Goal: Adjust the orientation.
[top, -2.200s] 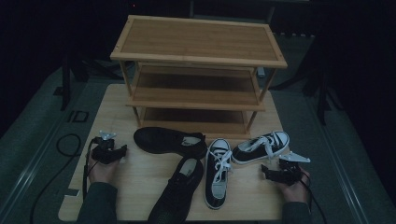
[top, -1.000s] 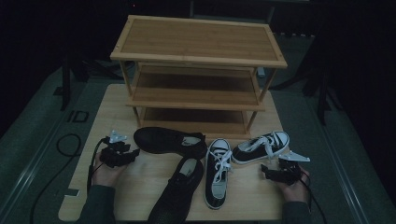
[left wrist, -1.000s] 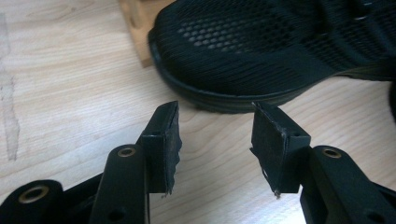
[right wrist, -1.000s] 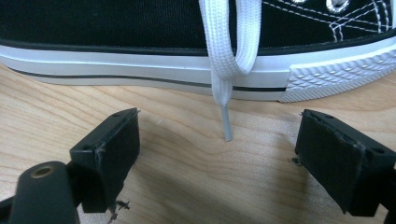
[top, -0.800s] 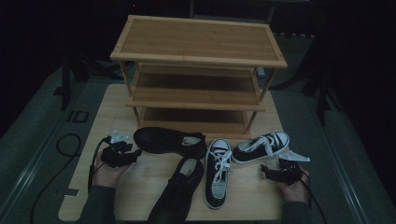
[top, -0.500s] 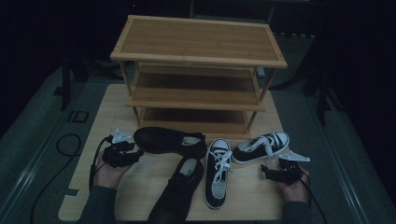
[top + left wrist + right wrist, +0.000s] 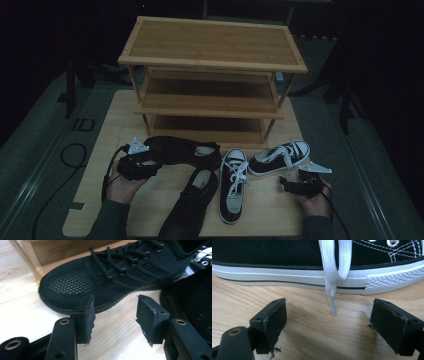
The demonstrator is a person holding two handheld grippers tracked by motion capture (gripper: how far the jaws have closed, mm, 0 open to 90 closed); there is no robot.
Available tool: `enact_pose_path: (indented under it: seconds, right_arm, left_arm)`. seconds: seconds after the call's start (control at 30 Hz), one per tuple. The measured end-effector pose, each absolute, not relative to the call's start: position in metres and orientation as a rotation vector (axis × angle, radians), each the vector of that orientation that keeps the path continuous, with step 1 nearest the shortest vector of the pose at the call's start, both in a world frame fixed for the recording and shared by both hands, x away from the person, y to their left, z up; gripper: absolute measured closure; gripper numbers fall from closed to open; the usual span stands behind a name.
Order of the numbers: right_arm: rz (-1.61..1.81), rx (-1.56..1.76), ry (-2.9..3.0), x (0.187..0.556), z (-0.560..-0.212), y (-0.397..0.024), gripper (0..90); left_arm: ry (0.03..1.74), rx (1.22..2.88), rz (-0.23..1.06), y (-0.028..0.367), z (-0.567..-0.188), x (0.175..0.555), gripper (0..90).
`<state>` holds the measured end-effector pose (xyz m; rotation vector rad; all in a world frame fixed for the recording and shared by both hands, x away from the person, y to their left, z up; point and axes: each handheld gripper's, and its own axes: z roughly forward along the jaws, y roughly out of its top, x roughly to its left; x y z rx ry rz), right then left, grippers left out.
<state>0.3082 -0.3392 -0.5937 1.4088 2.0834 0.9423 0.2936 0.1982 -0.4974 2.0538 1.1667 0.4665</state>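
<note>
Since the earlier frame our left gripper (image 7: 150, 166) moves up to the black mesh shoe (image 7: 105, 277); jaws just opening, wide, nothing between. Shoe lies just ahead, untouched: grasp pending. Right gripper (image 7: 329, 320) wide, empty; canvas sneaker (image 7: 287, 255) beyond.

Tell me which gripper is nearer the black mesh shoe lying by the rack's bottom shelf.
Left. The left gripper sits open right at the toe of the black mesh shoe, not touching. The right gripper is far across the board, beside a black-and-white sneaker.

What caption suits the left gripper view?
Open left gripper poised before a black mesh sneaker on the wooden table.
</note>
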Motion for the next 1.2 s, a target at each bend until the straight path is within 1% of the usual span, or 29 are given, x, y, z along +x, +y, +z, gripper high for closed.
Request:
enact_pose_path:
  seconds: [0.57,1.2]
  right_arm:
    - [0.942,1.409,2.083,0.308,-0.594,-0.339,13.7]
    - [0.942,1.409,2.084,0.308,-0.594,-0.339,13.7]
  left_arm:
    - [1.120,2.077,0.462,0.180,-0.491,0.288,47.0]
    - [1.046,2.092,0.409,0.157,-0.477,0.276,45.9]
